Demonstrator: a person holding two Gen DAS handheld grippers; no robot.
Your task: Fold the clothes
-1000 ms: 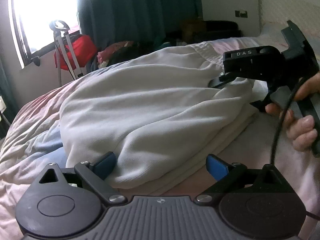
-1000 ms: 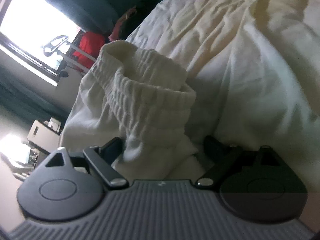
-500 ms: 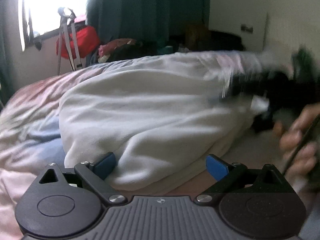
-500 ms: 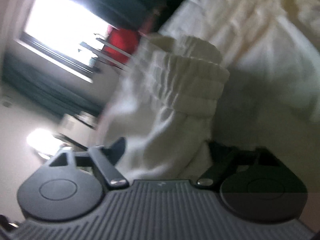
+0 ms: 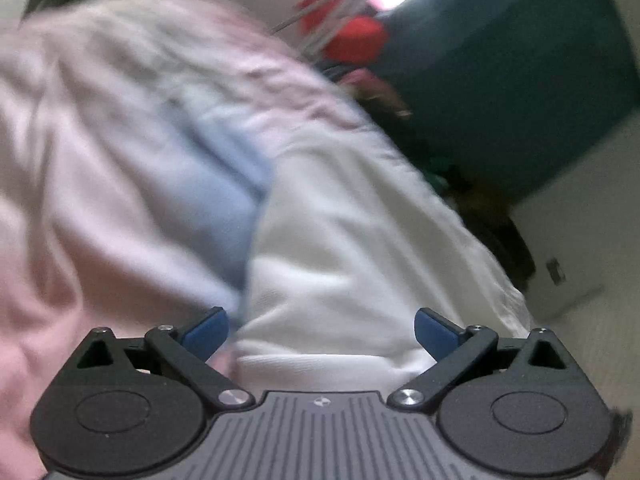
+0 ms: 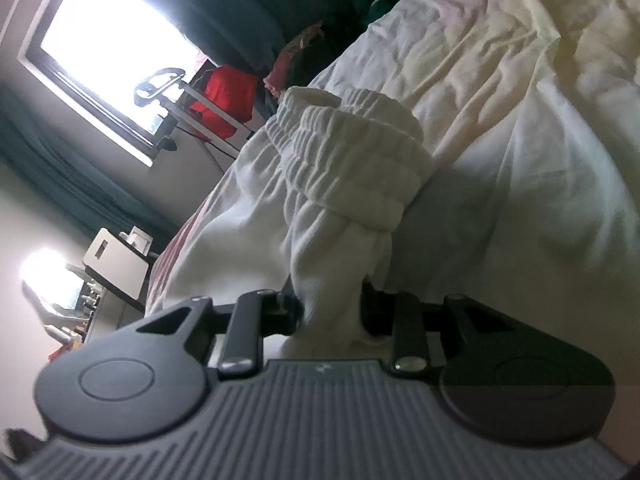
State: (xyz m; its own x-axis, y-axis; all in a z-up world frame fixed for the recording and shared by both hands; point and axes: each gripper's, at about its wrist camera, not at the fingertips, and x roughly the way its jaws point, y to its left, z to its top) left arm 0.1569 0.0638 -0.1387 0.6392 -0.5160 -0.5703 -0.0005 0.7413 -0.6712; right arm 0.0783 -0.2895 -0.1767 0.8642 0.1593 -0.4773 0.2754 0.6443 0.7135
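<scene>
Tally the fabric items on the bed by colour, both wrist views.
White: 1, the white garment, its ribbed cuff pinched in the right gripper; the open left gripper straddles its edge.
Pink and blue: 1, the bedspread underneath.
Cream: 1, the sheet beside the garment.
Total: 3. The left view is motion-blurred.

A red bag (image 6: pixel 224 98) stands below the bright window (image 6: pixel 116 44), beside dark curtains (image 6: pixel 256 4).

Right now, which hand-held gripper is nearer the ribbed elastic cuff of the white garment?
Right. The right hand-held gripper is clamped on the white garment just below the ribbed cuff. The left hand-held gripper is open at another edge of the garment; no cuff shows in its view.
</scene>
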